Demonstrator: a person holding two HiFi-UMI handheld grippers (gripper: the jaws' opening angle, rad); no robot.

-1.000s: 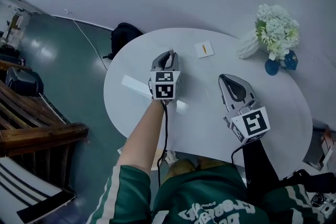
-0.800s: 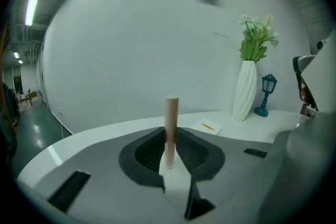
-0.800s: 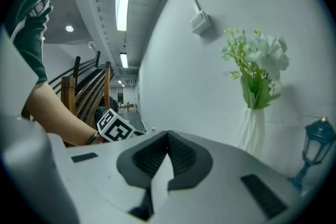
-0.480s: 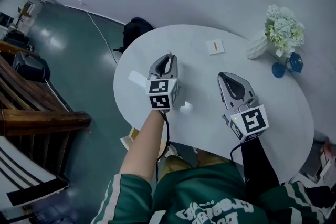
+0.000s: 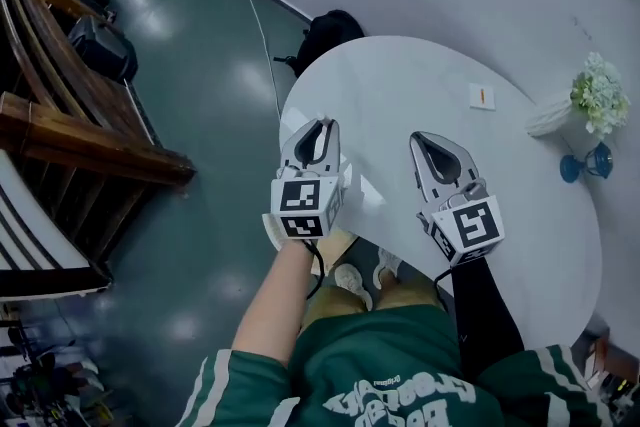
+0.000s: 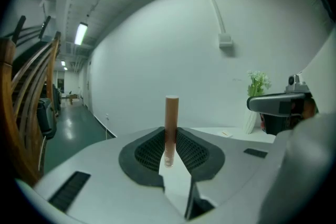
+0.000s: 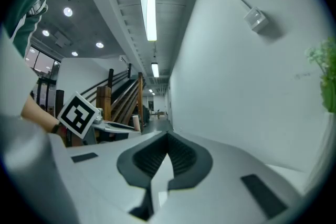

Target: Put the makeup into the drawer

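A slim brown makeup tube (image 6: 171,113) stands upright between the jaws of my left gripper (image 6: 169,132), which is shut on it. In the head view the left gripper (image 5: 319,126) hangs at the left edge of the white oval table (image 5: 450,85), partly over the floor. Beside it on the right, my right gripper (image 5: 421,139) is shut with nothing in it; its dark pads (image 7: 178,157) meet in the right gripper view. From there the left gripper's marker cube (image 7: 79,115) and the tube (image 7: 136,123) show at the left. No drawer can be made out.
A white vase of flowers (image 5: 592,98), a blue object (image 5: 586,162) and a small card (image 5: 481,96) sit at the table's far right. A black bag (image 5: 330,33) lies on the green floor beyond the table. Wooden stairs (image 5: 90,140) rise at the left.
Both grippers have swung left across the table to its left edge, the left one rising with the tube still held. My view has turned toward the floor and stairs.
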